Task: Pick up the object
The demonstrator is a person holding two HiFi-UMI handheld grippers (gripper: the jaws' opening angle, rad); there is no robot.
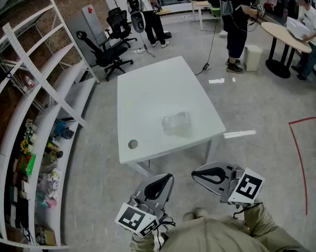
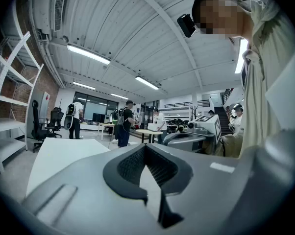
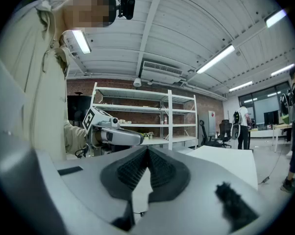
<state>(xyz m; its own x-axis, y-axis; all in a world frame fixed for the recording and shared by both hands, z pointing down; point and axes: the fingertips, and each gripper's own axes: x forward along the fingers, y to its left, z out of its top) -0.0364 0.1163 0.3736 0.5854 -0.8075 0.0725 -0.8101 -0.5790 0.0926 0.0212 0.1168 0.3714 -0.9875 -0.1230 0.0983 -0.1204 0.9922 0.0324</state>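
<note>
Beyond the right gripper (image 1: 196,175), a seemingly clear object (image 1: 176,125) lies mid-table (image 1: 147,91)

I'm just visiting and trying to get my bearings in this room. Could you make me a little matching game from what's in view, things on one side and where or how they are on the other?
Things:
1. clear plastic thing
2. black office chair
3. red line
4. left gripper

Places or states:
a. on the floor, far right
b. lying on the white table
c. beyond the table, near the shelves
d. held low in front of the table, jaws together

Pairs: 1-b, 2-c, 3-a, 4-d
</note>
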